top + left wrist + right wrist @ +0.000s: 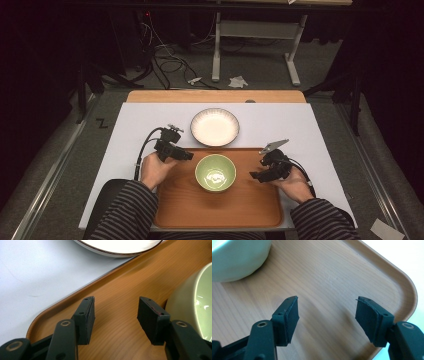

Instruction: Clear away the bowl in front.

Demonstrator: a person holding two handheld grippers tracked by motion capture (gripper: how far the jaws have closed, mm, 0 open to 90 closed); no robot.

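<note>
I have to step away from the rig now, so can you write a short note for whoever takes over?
Left gripper: open, nothing held, over the tray's left part beside the green bowl.
Right gripper: open, nothing held, over the tray on the bowl's other side.
Green bowl: upright on the tray. White bowl: on the table beyond the tray's far edge.
Done: nothing gripped yet.
Left: probably close in on the green bowl from both sides.

Upright green bowl on wooden tray
</note>
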